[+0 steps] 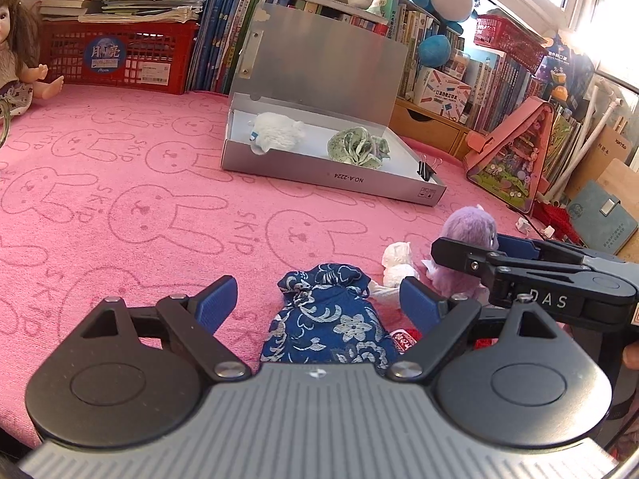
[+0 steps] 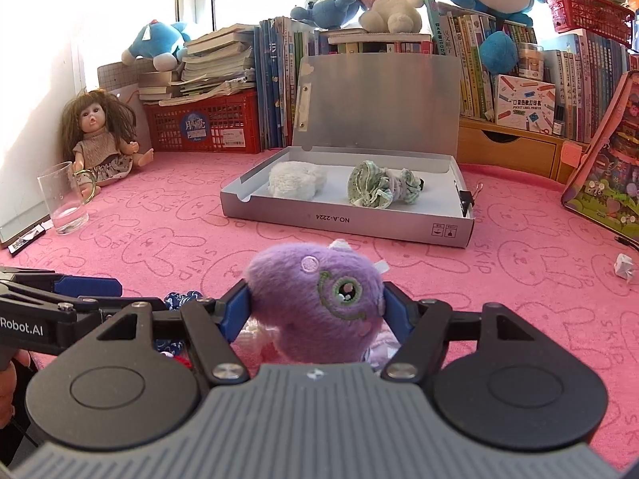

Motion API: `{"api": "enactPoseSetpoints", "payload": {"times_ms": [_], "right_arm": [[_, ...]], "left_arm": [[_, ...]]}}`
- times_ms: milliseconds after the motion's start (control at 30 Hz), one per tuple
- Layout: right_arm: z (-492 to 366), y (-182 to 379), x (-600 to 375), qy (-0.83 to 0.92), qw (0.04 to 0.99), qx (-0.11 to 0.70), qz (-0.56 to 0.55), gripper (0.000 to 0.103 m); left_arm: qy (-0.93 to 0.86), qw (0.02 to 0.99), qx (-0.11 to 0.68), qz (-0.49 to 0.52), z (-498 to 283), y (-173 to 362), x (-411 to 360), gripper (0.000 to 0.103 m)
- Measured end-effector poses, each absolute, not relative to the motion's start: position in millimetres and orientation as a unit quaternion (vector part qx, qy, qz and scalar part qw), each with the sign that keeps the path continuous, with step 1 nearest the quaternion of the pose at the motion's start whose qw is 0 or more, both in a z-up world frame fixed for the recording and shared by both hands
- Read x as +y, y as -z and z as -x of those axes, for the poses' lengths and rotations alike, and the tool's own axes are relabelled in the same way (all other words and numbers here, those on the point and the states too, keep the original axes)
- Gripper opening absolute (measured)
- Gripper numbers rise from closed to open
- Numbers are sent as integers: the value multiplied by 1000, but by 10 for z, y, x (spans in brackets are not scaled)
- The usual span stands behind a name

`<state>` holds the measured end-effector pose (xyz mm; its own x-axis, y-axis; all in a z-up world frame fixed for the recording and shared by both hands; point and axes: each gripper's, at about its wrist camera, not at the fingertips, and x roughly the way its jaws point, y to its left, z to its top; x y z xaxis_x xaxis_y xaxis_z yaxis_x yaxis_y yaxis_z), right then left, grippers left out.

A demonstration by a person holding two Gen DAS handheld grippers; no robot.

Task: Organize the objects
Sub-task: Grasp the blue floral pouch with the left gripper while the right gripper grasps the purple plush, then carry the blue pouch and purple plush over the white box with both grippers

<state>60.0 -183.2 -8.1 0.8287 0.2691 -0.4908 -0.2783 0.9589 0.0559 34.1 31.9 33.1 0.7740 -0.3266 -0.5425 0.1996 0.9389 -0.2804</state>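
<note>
Two grippers work over the pink mat point(image 2: 519, 247), w/ the open grey box point(image 2: 351, 225) ahead of both, lid up. Box already has a white fluffy item point(image 2: 297, 179) on its left side and a green scrunchie point(image 2: 379, 185) on its right.

Right gripper point(image 2: 315, 303): blue pads sit against both sides of the purple plush point(image 2: 315, 299), jaws about half open, plush filling the gap. Grip looks made or nearly so.

Left gripper point(image 1: 315, 303): jaws wide, nothing held; blue pouch point(image 1: 331, 315) lies between them on the mat, pads apart from it.

Step in hand, prob.: picking up the plush for the box. Next move needs a firm squeeze (soft, will compress), then a lift and carry fwd over the box's front wall into free floor between the 2 items. Pouch likely follows.
</note>
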Motion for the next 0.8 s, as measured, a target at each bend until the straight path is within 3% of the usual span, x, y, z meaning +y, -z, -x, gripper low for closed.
{"api": "enactPoseSetpoints", "payload": {"times_ms": [667, 800], "right_arm": [[-414, 178, -1746, -116, 963, 241, 42, 71], [-412, 214, -1699, -121, 961, 245, 44, 71]], "left_arm": [[132, 927, 332, 115, -421, -129, 240, 88], [124, 929, 328, 122, -401, -148, 236, 63]]}}
